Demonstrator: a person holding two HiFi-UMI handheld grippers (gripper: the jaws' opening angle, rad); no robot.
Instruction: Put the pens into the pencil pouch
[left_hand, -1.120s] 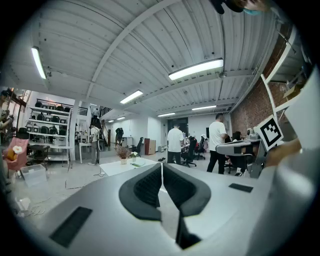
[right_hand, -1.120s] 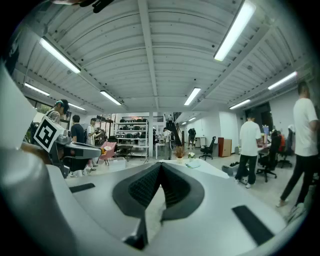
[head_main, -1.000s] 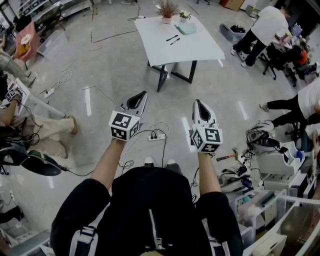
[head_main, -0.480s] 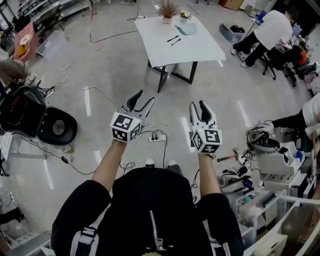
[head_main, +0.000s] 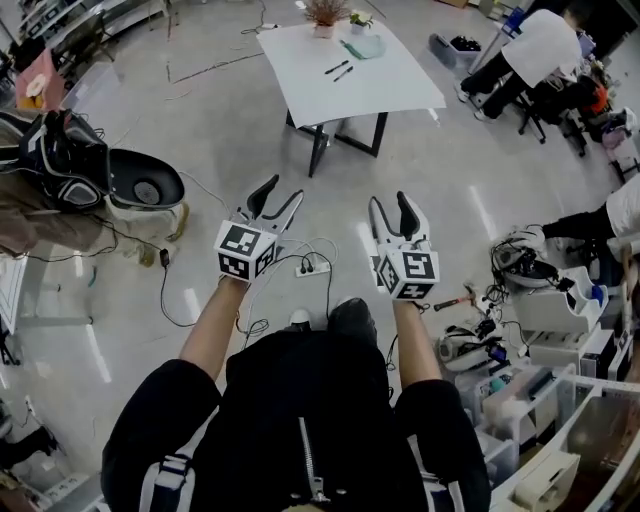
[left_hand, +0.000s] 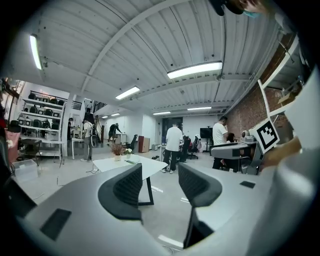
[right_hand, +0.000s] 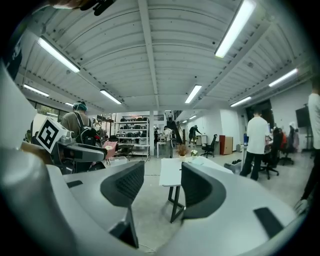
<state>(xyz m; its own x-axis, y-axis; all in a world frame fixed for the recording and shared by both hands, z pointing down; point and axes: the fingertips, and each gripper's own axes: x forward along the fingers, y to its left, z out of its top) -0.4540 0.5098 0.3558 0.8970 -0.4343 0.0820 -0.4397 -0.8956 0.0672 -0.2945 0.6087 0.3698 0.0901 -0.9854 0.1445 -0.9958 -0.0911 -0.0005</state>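
Far ahead stands a white table (head_main: 385, 85) with two dark pens (head_main: 338, 69) and a teal pencil pouch (head_main: 365, 46) on it, beside a potted plant (head_main: 325, 12). I hold both grippers out level over the floor, well short of the table. My left gripper (head_main: 277, 196) is open and its jaws have just been opening, with nothing between them. My right gripper (head_main: 392, 208) is also open and has just been opening, empty. The table (left_hand: 131, 165) shows small between the left gripper's (left_hand: 159, 184) jaws, and the table (right_hand: 171, 172) shows again between the right gripper's (right_hand: 162, 186) jaws.
A power strip (head_main: 310, 267) and cables lie on the floor just under the grippers. Bins, tools and a hammer (head_main: 455, 300) crowd the right side. People work at the far right (head_main: 535, 50). A person with dark gear (head_main: 70, 165) stands at the left.
Both grippers went from shut to open, staying in place. The person with dark gear at the left moved further into view.
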